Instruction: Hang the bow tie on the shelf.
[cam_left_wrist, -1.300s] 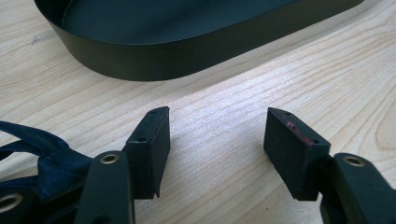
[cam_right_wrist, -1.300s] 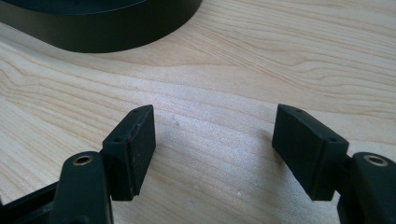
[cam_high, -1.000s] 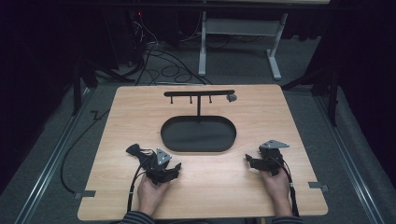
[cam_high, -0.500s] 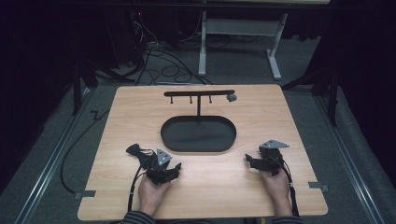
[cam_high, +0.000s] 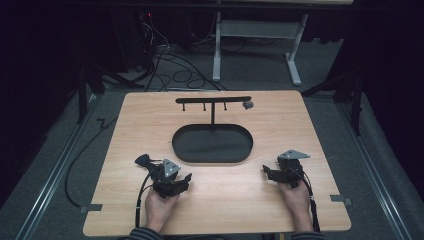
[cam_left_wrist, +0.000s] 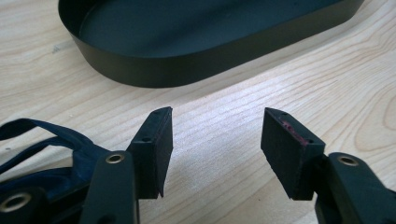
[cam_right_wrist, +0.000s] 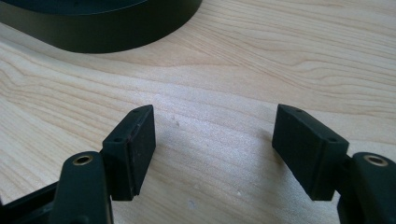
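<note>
Left gripper and right gripper: jaws spread wide, holding nothing.
Both rest low in the frame on the wooden table, flanking the black oval tray at centre; its hook rack stands above.

One tray, two grippers

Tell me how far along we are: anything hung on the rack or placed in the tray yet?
Nothing looks done. The black oval tray is empty, and the T-shaped rack behind it carries only a small grey object at its right end; what it is I cannot tell. Nothing is in hand: the left gripper and right gripper both rest on the table with jaws open and empty. Everything is still ahead.
</note>
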